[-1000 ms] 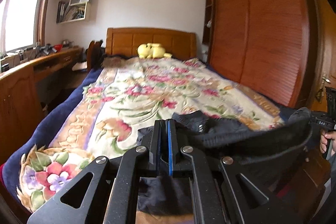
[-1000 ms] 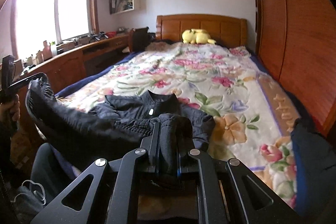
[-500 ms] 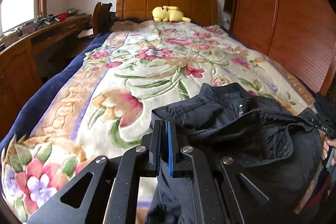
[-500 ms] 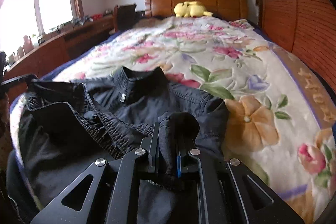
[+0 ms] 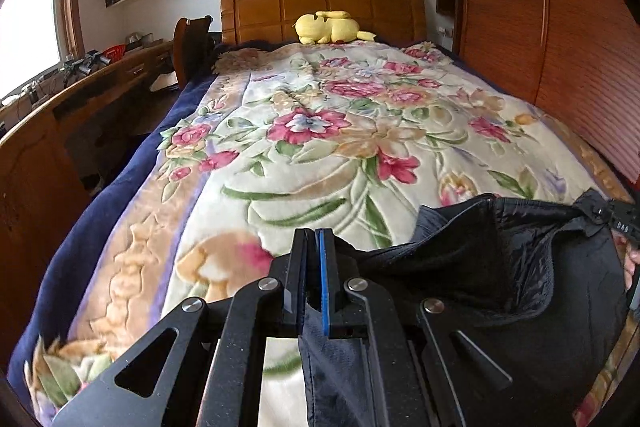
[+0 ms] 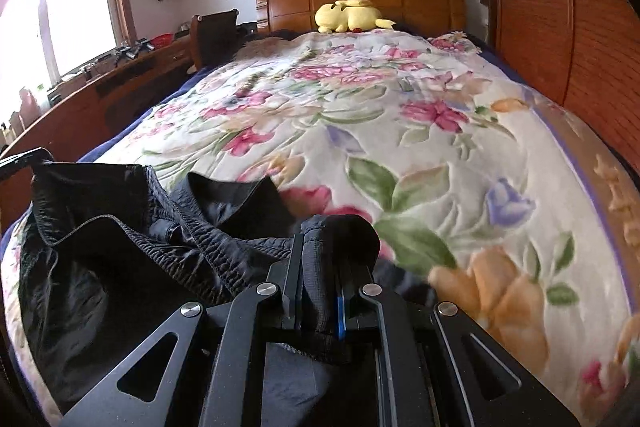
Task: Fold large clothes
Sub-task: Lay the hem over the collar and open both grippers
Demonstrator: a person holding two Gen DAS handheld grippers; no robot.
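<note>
A black jacket (image 5: 500, 275) lies over the near end of a bed with a floral blanket (image 5: 328, 131). My left gripper (image 5: 314, 239) is shut on a thin edge of the jacket, which hangs down below the jaws. In the right wrist view the jacket (image 6: 112, 259) is bunched at lower left, and my right gripper (image 6: 324, 247) is shut on a thick fold of its fabric that bulges above the fingers. Each view shows the other gripper pinching the jacket's far corner: the right one (image 5: 622, 223) at the right edge, the left one (image 6: 20, 159) at the left edge.
A yellow plush toy (image 5: 332, 27) rests by the wooden headboard (image 5: 320, 7). A wooden wardrobe (image 5: 540, 27) runs along the bed's right side. A long wooden desk (image 5: 80, 87) with clutter and a chair (image 5: 192, 43) stand at the left under the window.
Both grippers have moved forward over the bed and lower, carrying the jacket's edge with them. The jacket's collar, visible before, is now covered by the folded-over fabric.
</note>
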